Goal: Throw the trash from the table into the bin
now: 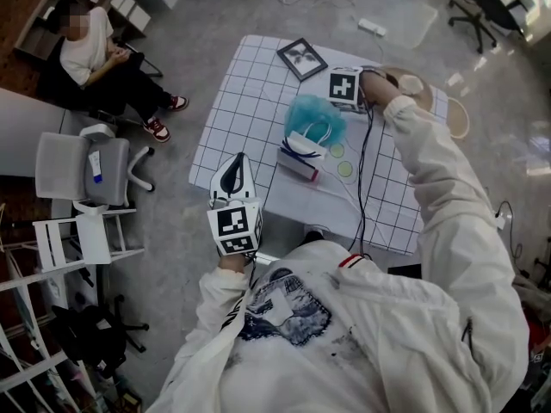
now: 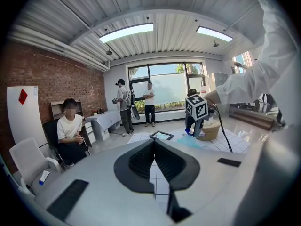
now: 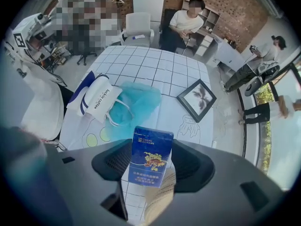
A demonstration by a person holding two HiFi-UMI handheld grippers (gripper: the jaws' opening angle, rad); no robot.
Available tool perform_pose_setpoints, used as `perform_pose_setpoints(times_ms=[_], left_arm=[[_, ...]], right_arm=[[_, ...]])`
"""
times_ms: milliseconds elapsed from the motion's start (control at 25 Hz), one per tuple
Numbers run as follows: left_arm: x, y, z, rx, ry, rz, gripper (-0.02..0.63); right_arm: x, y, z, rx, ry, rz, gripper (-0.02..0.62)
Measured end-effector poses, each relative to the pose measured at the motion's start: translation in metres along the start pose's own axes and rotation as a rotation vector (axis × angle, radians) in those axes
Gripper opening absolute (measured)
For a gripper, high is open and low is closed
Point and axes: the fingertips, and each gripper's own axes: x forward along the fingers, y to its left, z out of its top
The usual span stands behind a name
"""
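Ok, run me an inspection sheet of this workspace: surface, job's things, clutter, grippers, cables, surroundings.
Surface: white grid-pattern table, partly covered.
Job's things: blue box held above woven basket; teal bag and white paper bag on table.
Clutter: framed picture near far edge.
Grippers: right hand-held gripper shut on blue box; left hand-held gripper shut, empty, by table's near-left corner.
Cables: black cable runs from right hand-held gripper across table.
Surroundings: seated person, grey chair, power strip on floor.

In the head view my right gripper (image 1: 346, 89) hides its own jaws. The small print on the blue box (image 3: 151, 157) they hold is unreadable, and the woven bin (image 3: 159, 199) beneath is mostly covered.
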Motion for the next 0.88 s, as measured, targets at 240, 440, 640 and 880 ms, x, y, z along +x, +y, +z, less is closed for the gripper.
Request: perform_pose_setpoints(times_ms=[240,440,640,880], left_arm=[[-0.036,0.005,-0.010,-0.021,-0.016,0.003,0.006],[-0.071,0.019,-0.022,-0.034,-0.033,0.019,0.006],[-0.116,0.047,-0.039,-0.042,-0.040,0.067,0.006],[-0.182,0.089,-0.070,-0.065,-0.038,0.151,0.006]], right_arm=[[-0.036,0.016,0.000,0.061,-0.025,-0.047,0.268],[-0.060,0.044,0.020,0.104,-0.096,-0.058,0.268],[-0.081,0.087,0.058,0.125,-0.170,-0.050,0.268],[-0.095,0.156,0.121,0.091,-0.256,-0.028,0.268]])
